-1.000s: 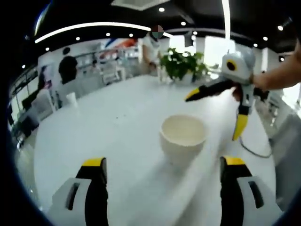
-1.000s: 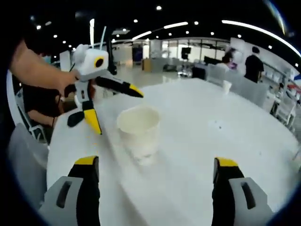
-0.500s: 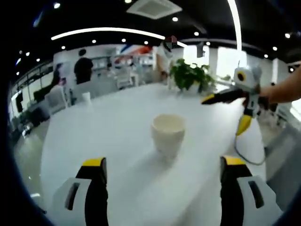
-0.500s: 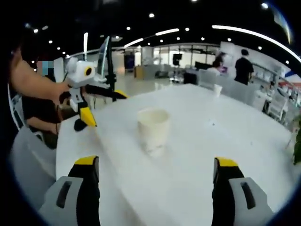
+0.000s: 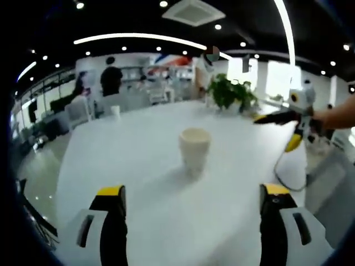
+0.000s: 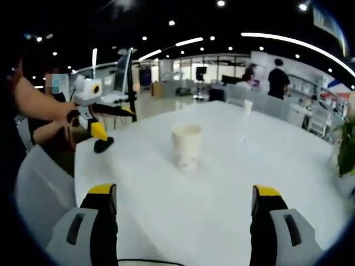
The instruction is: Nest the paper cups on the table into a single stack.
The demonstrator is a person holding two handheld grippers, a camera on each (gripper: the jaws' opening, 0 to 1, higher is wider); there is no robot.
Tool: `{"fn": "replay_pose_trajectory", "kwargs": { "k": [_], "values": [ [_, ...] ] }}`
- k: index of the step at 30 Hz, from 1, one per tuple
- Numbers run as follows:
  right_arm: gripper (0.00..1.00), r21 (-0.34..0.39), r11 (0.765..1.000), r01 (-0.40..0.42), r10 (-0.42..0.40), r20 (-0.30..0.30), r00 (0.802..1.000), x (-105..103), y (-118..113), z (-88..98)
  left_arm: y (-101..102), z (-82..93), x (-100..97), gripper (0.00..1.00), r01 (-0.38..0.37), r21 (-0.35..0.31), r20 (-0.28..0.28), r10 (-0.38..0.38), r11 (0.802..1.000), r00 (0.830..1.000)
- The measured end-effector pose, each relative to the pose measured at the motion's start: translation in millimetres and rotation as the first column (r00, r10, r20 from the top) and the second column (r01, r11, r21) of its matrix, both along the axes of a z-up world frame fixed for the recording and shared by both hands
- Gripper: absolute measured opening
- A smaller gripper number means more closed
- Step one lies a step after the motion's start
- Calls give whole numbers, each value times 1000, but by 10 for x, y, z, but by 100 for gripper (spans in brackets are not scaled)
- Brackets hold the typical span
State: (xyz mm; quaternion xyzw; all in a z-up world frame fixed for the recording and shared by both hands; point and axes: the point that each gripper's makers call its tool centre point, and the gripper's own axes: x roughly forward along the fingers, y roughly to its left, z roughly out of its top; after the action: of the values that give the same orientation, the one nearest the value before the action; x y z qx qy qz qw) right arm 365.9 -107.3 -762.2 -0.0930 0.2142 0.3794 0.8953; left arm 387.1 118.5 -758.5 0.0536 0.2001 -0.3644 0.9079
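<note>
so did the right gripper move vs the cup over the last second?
Yes. In the left gripper view the right gripper has pulled back from the paper cup toward the table edge; a second ago its tips flanked the cup's side.

My white table (image 5: 138, 183) carries one stack of paper cups (image 5: 194, 148) upright near its middle. Another small cup (image 5: 115, 111) stands at the far edge.

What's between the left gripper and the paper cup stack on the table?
Nothing: in the left gripper view, bare white table separates the open left gripper from the paper cup stack.
</note>
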Motion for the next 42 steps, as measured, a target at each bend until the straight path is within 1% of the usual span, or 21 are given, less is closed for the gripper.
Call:
{"fn": "replay_pose_trajectory", "kwargs": {
  "k": [5, 7, 9, 14, 24, 27, 30, 33, 36, 42],
  "values": [
    [100, 10, 1000, 19, -19, 18, 1000, -105, -61, 85, 50, 36, -129, 98, -20, -14, 11, 20, 1000, 1000],
    [100, 10, 1000, 24, -24, 27, 999, -130, -88, 111, 78, 34, -199, 98, -25, -9, 18, 26, 1000, 1000],
    [100, 18, 999, 29, -29, 31, 999, -160, -106, 131, 99, 27, -235, 98, -32, -19, 11, 32, 999, 999],
    [100, 6, 1000, 26, -26, 23, 999, -220, -129, 71, 148, 24, -276, 98, -39, -15, 15, 39, 999, 999],
    [100, 15, 999, 42, -42, 29, 999, -300, -146, 94, 170, 44, -322, 98, -40, -14, 14, 41, 999, 999],
    [100, 12, 999, 52, -53, 35, 998, -371, -186, 85, 160, 47, -380, 98, -40, -10, 12, 40, 999, 999],
    [100, 27, 997, 67, -68, 24, 997, -454, -220, 67, 161, 41, -455, 98, -36, -6, 16, 36, 999, 999],
    [100, 22, 997, 75, -75, 24, 997, -513, -274, 50, 154, 19, -522, 98, -37, -12, 13, 37, 999, 999],
    [100, 32, 996, 79, -80, 27, 996, -533, -295, 60, 156, -5, -565, 98, -37, -9, 9, 37, 999, 999],
    [100, 29, 996, 82, -82, 21, 996, -526, -312, 37, 171, -9, -557, 98, -46, -14, 4, 46, 999, 999]
  ]
}}
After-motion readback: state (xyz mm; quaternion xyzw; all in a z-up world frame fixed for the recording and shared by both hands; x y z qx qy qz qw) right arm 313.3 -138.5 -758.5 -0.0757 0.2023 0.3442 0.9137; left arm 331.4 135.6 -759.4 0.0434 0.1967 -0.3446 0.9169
